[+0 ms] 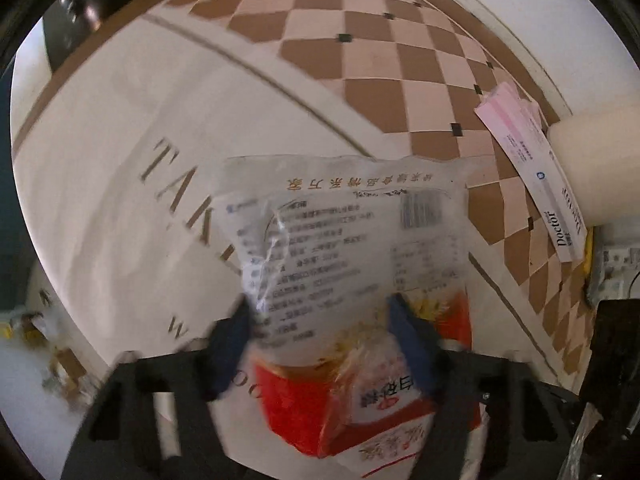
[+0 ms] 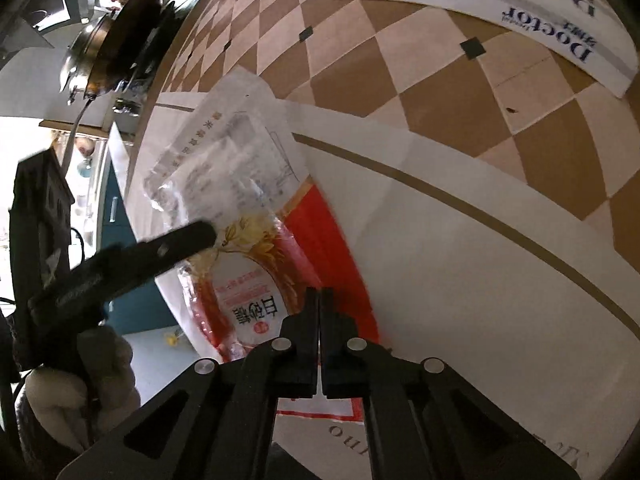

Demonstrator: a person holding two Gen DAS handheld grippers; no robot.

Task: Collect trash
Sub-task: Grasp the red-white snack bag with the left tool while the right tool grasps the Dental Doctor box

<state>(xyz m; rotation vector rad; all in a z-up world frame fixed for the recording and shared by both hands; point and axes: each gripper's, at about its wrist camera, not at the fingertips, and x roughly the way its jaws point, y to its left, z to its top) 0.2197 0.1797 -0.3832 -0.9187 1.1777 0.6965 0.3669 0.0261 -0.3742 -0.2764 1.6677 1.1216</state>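
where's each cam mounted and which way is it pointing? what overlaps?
Left wrist: sits on the left hand-held gripper, looks forward and down at the plastic wrapper between its fingers, over the white paper bag; its own fingers show.
Right wrist: sits on the right hand-held gripper, fingers together, looks across the bag; the left gripper and gloved hand show.
Shared: wrapper, bag, Doctor box, checkered surface.

Checkered floor [image 1: 360, 40], perhaps tile.
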